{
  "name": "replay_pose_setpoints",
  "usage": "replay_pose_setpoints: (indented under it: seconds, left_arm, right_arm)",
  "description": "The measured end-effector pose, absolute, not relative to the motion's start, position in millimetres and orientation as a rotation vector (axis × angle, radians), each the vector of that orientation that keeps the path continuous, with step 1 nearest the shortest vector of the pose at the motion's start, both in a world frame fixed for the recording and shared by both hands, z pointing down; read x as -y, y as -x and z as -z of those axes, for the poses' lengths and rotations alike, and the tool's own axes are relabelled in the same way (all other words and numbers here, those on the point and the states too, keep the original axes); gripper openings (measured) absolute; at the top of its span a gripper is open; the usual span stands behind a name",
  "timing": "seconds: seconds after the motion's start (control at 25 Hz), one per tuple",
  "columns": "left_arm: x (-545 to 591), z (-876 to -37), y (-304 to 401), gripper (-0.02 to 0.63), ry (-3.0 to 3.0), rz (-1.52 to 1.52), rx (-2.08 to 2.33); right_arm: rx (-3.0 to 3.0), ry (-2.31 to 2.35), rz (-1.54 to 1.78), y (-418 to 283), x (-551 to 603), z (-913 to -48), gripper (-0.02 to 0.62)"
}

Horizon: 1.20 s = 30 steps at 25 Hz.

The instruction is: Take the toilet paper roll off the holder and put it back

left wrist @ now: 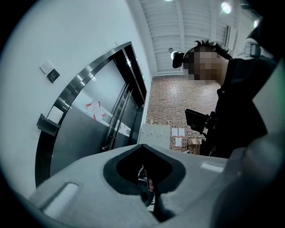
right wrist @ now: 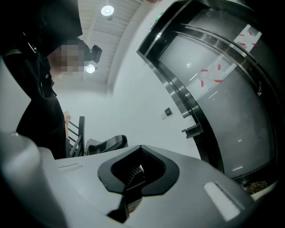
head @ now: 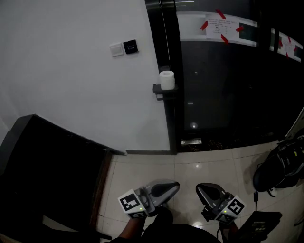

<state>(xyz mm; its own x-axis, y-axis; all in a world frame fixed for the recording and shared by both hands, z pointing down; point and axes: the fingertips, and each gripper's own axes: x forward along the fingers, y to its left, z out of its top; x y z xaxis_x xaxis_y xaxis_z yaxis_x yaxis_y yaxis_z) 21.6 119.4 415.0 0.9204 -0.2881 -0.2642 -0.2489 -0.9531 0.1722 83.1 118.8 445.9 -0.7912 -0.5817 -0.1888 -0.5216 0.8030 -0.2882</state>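
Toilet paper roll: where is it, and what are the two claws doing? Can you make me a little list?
toilet paper roll: white, standing upright on the holder
holder: small and dark, where the white wall meets the dark door
left claw: low over the floor, shut, holding nothing
right claw: low beside the left claw, shut, holding nothing
touching: neither claw touches the toilet paper roll; both are well short of it
job: not yet begun

Scene is dimly lit; light is supplied by ceiling lamps (right wrist: pixel 107 10), and glints are thrown on the glossy floor (head: pixel 196 166). Gripper views are bent by fisheye and vignetted black at corners.
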Motion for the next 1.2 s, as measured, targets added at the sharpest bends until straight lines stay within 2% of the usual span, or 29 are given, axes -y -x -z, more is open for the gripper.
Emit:
replay_pose_setpoints:
  seconds: [0.72,1.2]
  left_arm:
    - [85.7,-392.9,71.1,0.0,-2.936,0.514,0.31]
    - [149.9,-385.9,66.7,0.0,-2.953,0.479,0.302]
  right_arm:
    - [-2.786,0.899,0.232,21.8,88.4,-418.9,0.002]
    - [-2.722,0.913,0.223,16.7,150.8,-416.0,0.002]
